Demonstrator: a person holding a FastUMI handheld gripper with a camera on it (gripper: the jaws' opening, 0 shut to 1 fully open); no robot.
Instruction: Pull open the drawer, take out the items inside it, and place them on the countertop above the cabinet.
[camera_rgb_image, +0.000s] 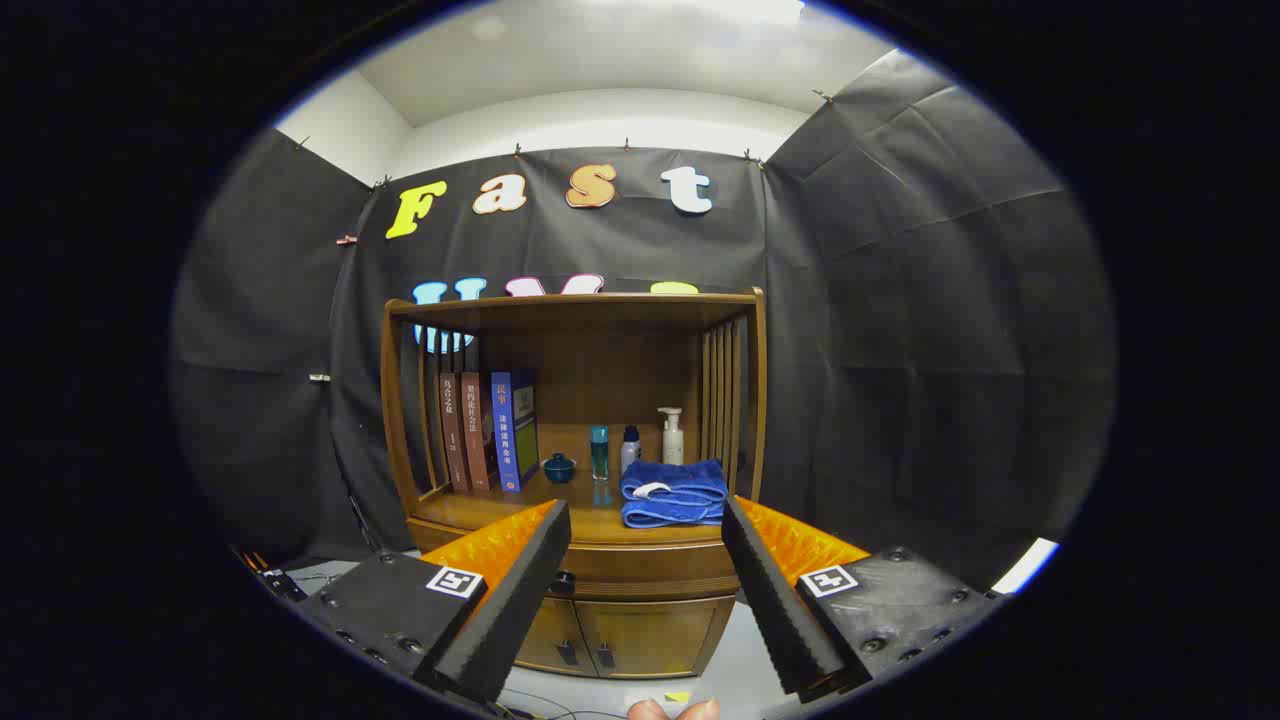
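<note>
Gripper (645, 520): fingers spread wide apart, nothing between them; held in front of the cabinet, well short of it.
Left finger (515, 600): its tip overlaps the left end of the drawer front.
Books (487, 432): several upright on the countertop, beyond the left finger, leaning against the left slatted side.
Small bowl (559, 467): dark blue, just right of the books, beyond the gap between the fingers.
Bottles (636, 440): three upright at the back of the countertop: a teal one, a small white one with dark cap, a white pump bottle.
Towel (673, 493): blue, folded, lying on the countertop in front of the bottles, just above the right finger's tip.
Countertop (590, 520): bare wood ahead of the gap between the fingers.
Drawer (640, 572): closed, straight ahead between the fingers, below the countertop; dark knob (563, 581) beside the left finger. Contents hidden.
Cabinet doors (610, 635): two, closed, below the drawer.
Right finger (780, 600): its tip overlaps the right end of the drawer front.
Person: fingertips (673, 710) visible low between the fingers.
</note>
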